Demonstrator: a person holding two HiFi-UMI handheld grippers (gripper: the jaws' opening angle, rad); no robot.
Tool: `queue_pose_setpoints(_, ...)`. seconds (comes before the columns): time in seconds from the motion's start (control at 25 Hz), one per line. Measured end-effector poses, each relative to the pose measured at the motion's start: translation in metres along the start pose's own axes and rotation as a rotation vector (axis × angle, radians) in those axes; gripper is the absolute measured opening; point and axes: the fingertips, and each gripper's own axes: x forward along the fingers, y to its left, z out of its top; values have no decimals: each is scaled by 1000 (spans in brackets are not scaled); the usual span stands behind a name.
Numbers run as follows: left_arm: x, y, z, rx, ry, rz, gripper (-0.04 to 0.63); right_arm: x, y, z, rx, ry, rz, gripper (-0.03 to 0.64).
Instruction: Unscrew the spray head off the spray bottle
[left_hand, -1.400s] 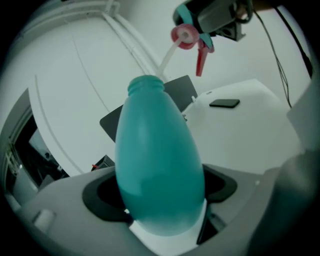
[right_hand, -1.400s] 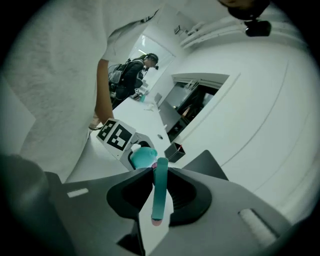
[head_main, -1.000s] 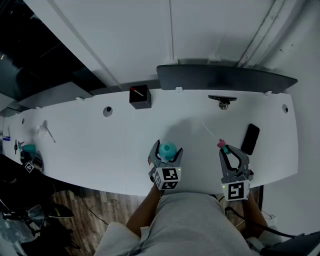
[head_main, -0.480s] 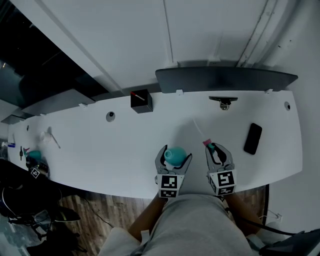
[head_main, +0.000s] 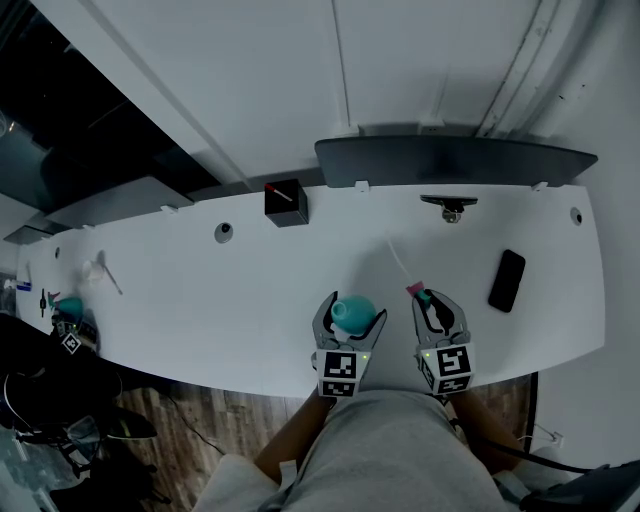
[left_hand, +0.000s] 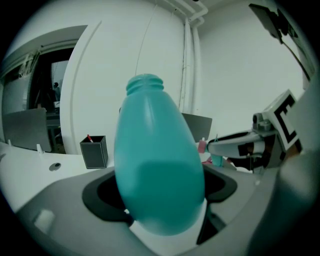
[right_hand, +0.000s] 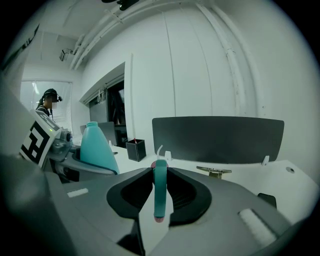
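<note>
A teal spray bottle (head_main: 350, 305) sits between the jaws of my left gripper (head_main: 351, 313), which is shut on its body. Its threaded neck (left_hand: 145, 84) is bare and points up and away. My right gripper (head_main: 436, 300) is shut on the teal spray head (right_hand: 160, 187), which is apart from the bottle. The head's pink nozzle (head_main: 413, 289) pokes out at the jaw tips, and its thin white dip tube (head_main: 397, 257) trails away over the table. The two grippers hang side by side near the white table's front edge (head_main: 250, 385), and the bottle (right_hand: 95, 147) shows to the left in the right gripper view.
A black pen holder (head_main: 285, 201) stands at the back of the table, and a dark monitor (head_main: 455, 160) runs along the wall. A metal clip (head_main: 449, 205) lies in front of the monitor and a black phone (head_main: 507, 280) to the right. Small items (head_main: 68, 305) lie at the far left end.
Over the last second the two grippers drew closer together: the left one shifted right with the bottle, the right one shifted left away from the phone and rolled. Over the last half second both stay still.
</note>
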Motion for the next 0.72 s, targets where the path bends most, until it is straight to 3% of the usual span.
queue_pose_setpoints(0.72, 1, -2, -1, 12, 19, -1, 431, -3, 12, 3, -5, 1, 46, 91)
